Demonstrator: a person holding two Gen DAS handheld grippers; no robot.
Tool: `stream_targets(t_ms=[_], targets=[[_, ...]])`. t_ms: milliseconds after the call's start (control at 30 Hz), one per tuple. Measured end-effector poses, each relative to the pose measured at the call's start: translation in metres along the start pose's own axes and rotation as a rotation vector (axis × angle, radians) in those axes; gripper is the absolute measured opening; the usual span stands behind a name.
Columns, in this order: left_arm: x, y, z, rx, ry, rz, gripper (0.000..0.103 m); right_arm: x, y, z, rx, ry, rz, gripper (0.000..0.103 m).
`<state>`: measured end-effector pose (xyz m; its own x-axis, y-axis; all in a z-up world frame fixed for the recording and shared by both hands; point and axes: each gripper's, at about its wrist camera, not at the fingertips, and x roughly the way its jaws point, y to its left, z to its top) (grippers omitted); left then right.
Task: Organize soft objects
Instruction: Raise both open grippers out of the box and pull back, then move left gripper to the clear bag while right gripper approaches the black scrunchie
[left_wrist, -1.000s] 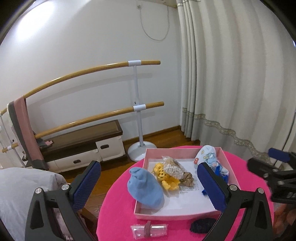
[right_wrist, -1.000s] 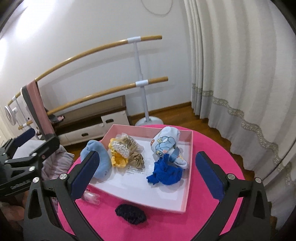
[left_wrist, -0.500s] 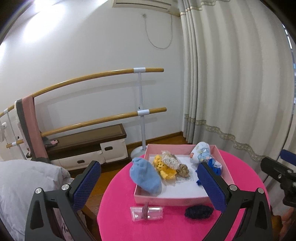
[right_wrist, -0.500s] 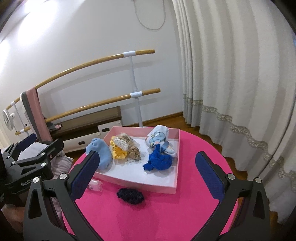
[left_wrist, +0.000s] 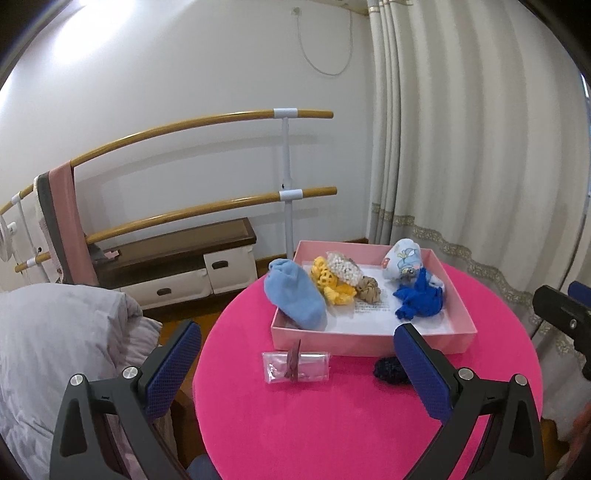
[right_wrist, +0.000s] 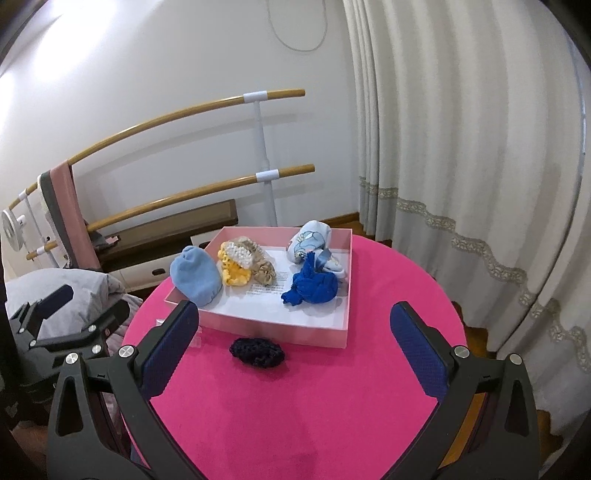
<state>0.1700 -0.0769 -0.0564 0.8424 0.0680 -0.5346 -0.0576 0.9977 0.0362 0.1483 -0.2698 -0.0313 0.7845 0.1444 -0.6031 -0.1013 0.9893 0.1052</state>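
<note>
Currently dark scrunchie (right_wrist: 257, 352) sits on the pink table (right_wrist: 332, 406), just in front of the box (right_wrist: 332, 334), clear packet (left_wrist: 297, 366) to its left. Both grippers, left (left_wrist: 295, 373) and right (right_wrist: 291, 354), hover above the table, jaws wide, holding nothing.

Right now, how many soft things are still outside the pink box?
1: the dark navy scrunchie lies on the pink table, in front of the pink box. Others may be hidden.
</note>
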Motion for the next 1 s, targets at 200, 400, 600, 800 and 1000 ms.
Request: stream_targets(t_ms=[200, 400, 600, 800, 1000], targets=[[0.006, 0.008, -0.001, -0.004, 0.013, 0.011, 0.103, 0.009, 0.005, -0.004, -0.011, 0.029, 0.000, 0.103], [0.037, 0.008, -0.009, 0.023, 0.096, 0.008, 0.103, 0.038, 0.010, -0.014, -0.025, 0.114, 0.008, 0.103], [0.086, 0.018, -0.019, 0.001, 0.206, 0.000, 0.103, 0.067, 0.012, -0.027, -0.029, 0.193, 0.015, 0.103], [0.132, 0.020, -0.019, 0.004, 0.264, -0.013, 0.103, 0.096, 0.016, -0.041, -0.032, 0.263, 0.021, 0.103], [0.180, 0.018, -0.025, 0.021, 0.303, 0.002, 0.103, 0.120, 0.019, -0.050, -0.037, 0.312, 0.028, 0.103]])
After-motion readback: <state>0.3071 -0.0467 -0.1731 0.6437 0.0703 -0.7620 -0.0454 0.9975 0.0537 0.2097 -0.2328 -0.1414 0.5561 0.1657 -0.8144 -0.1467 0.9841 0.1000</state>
